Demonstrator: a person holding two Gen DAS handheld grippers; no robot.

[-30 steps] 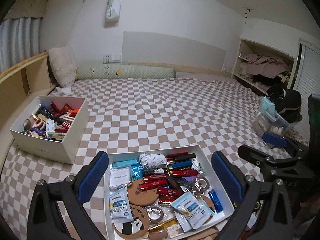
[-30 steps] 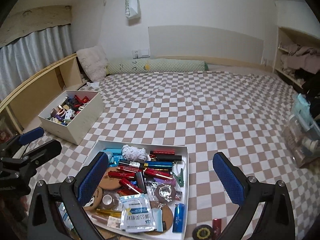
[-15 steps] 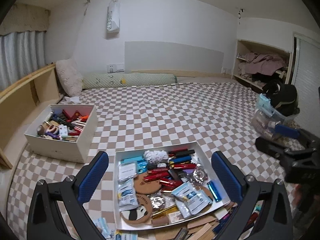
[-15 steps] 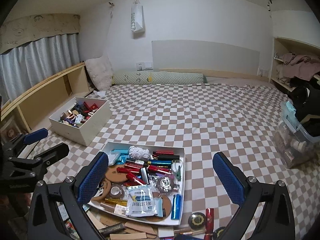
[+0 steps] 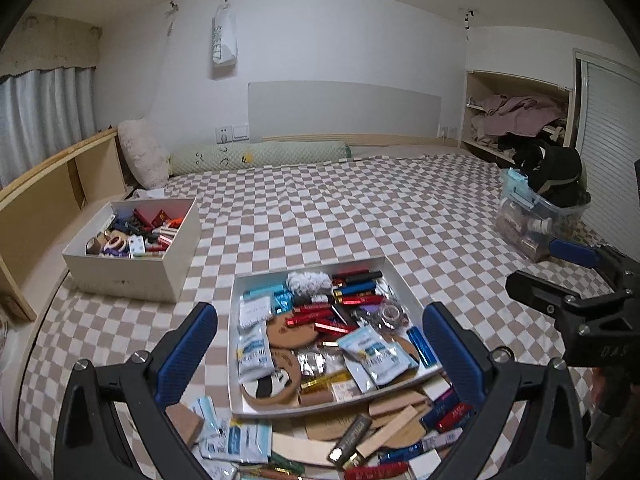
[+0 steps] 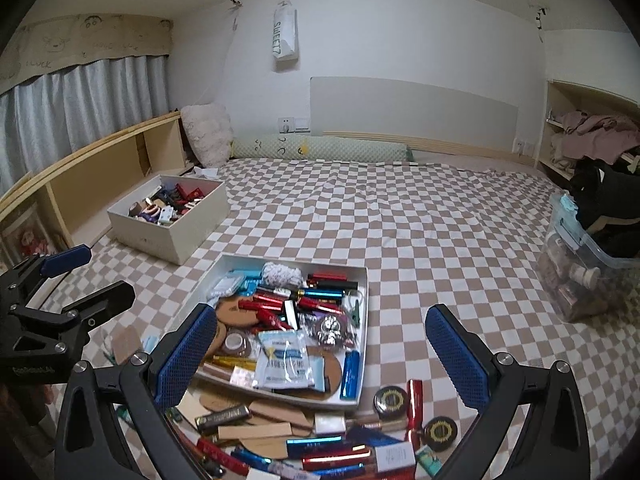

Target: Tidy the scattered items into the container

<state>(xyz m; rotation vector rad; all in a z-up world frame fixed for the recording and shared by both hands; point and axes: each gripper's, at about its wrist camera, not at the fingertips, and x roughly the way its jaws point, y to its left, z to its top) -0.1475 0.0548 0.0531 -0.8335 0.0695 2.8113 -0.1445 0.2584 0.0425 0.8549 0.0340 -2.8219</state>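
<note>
A shallow white tray (image 5: 236,360) (image 6: 363,344) on the checkered bed holds packets, red and blue tubes, cork coasters and tape rolls. Loose items lie scattered in front of it: wooden sticks (image 5: 384,434) (image 6: 254,431), wipe packets (image 5: 236,444), red tubes (image 6: 415,400) and round black tins (image 6: 393,400). My left gripper (image 5: 320,356) hangs open above the tray, empty. Open too and holding nothing, my right gripper (image 6: 316,356) is over the tray's near edge. Each gripper shows in the other's view, the right (image 5: 568,280) and the left (image 6: 68,280).
A deeper white box (image 5: 132,272) (image 6: 184,236) full of small items stands at the left by a wooden shelf. A clear plastic bin (image 5: 536,216) (image 6: 580,276) with black cloth on top sits at the right. Pillows line the headboard.
Both grippers have pulled back and up from the tray, so the scattered pile in front of it has come into view. Both stay open and empty.
</note>
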